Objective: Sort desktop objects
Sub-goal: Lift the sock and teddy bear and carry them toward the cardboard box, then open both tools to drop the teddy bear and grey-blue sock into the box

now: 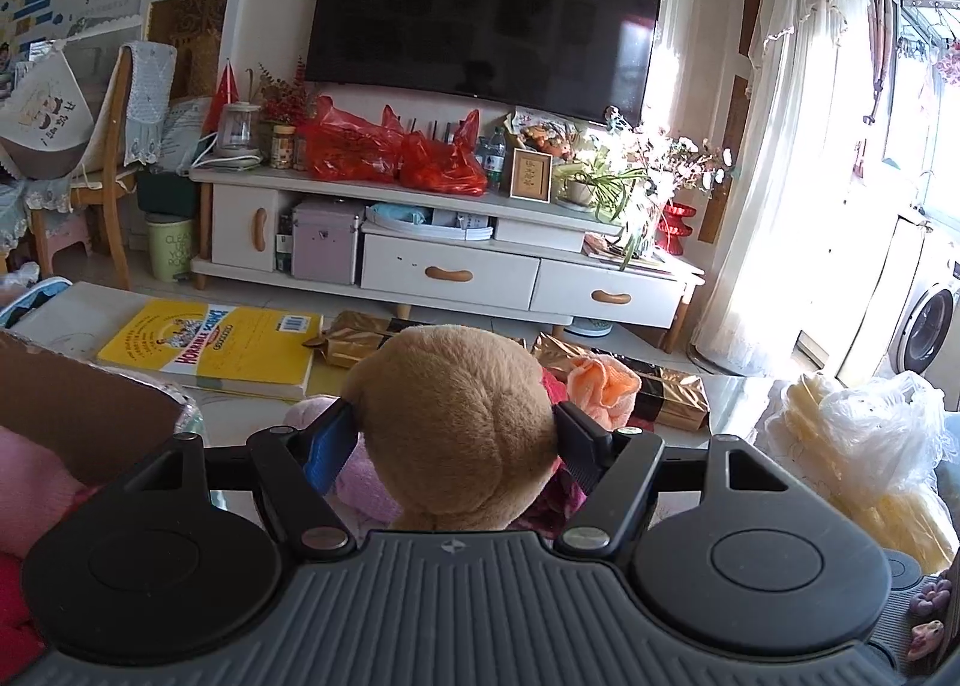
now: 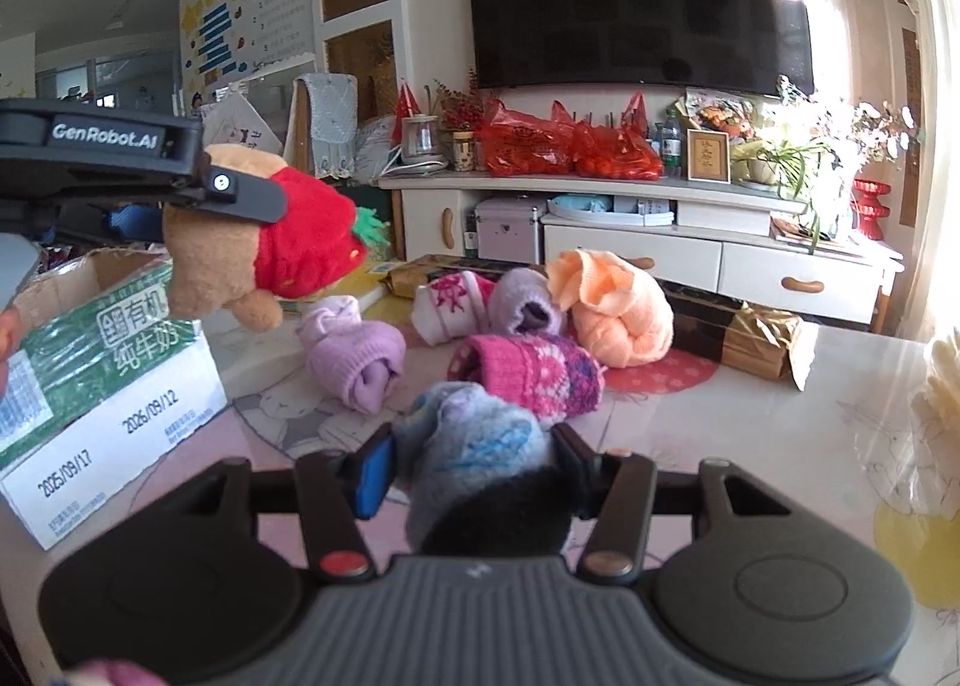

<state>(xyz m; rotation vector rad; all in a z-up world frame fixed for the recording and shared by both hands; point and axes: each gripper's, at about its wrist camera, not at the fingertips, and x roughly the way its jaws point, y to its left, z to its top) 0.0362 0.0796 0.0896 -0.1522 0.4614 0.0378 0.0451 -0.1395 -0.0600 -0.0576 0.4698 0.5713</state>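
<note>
Left tongs (image 1: 454, 429): you hold the plush bear (image 1: 456, 422) by its brown head, both pads pressed into the fur; in the right wrist view the bear (image 2: 264, 242), in a red strawberry suit, hangs in the air above the box, clear of the surface.
Right tongs (image 2: 474, 461): you have a pale blue knitted sock roll (image 2: 480, 440) clamped between the pads, near your edge of the surface.
Box (image 2: 102, 362): a green and white cardboard carton, open at the top, at the left edge of the surface.
Sock rolls: a lilac one (image 2: 354, 356) beside the box, a dark pink patterned one (image 2: 534, 371) just beyond the held roll, a white and pink one (image 2: 447, 302) and a purple one (image 2: 525, 305) behind it, an orange one (image 2: 618, 308) to their right.
Book (image 1: 222, 347): yellow, flat at the far left part of the surface.
Gold packets (image 2: 762, 341): along the far edge, behind the orange roll.
Surface (image 2: 750, 446): pink printed cover.
</note>
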